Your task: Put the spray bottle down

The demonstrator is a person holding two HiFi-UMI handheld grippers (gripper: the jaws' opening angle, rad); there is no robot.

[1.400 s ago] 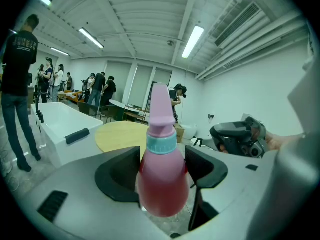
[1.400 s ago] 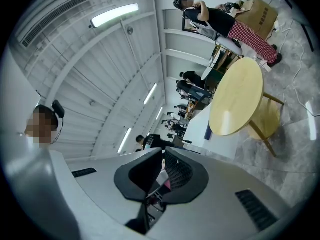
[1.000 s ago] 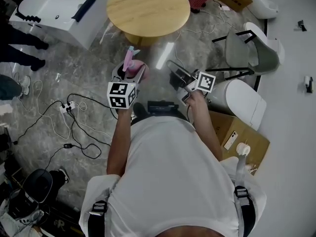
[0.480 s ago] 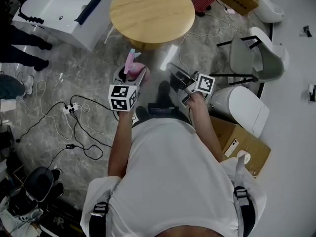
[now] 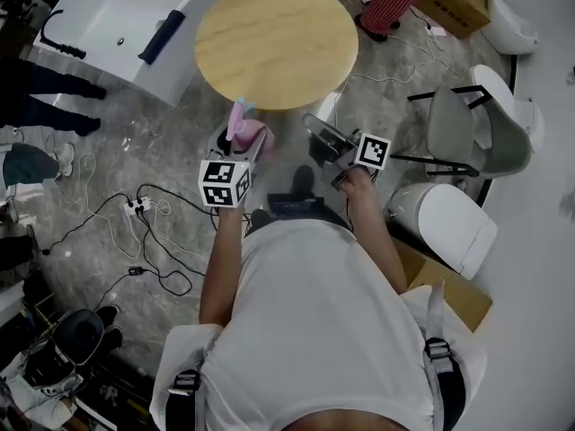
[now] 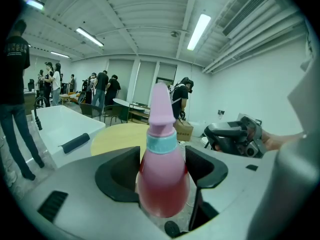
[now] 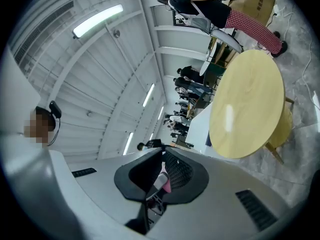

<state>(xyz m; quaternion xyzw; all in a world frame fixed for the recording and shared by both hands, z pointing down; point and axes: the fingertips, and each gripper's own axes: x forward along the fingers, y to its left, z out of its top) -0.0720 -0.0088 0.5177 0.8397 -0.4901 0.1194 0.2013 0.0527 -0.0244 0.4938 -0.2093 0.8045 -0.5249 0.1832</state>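
Observation:
A pink spray bottle (image 5: pixel 243 129) with a pale blue collar stands upright between the jaws of my left gripper (image 5: pixel 239 144), which is shut on its body. In the left gripper view the bottle (image 6: pixel 162 174) fills the gap between the black pads (image 6: pixel 120 171). It hangs in the air above the floor, just short of the round wooden table (image 5: pixel 278 30). My right gripper (image 5: pixel 319 133) is held beside it on the right, jaws together with nothing in them. In the right gripper view, the right gripper (image 7: pixel 162 156) points up past the table (image 7: pixel 247 104).
A white bathtub (image 5: pixel 117 16) stands at the back left. A grey chair (image 5: pixel 467 119), a white toilet (image 5: pixel 445 209) and a cardboard box (image 5: pixel 449 285) are on the right. Cables (image 5: pixel 144 214) lie on the marble floor at the left, and people's legs (image 5: pixel 36 88) show there.
Both grippers and the bottle have come closer to the round table. The left gripper's hold on the bottle is unchanged, and the right gripper stays shut.

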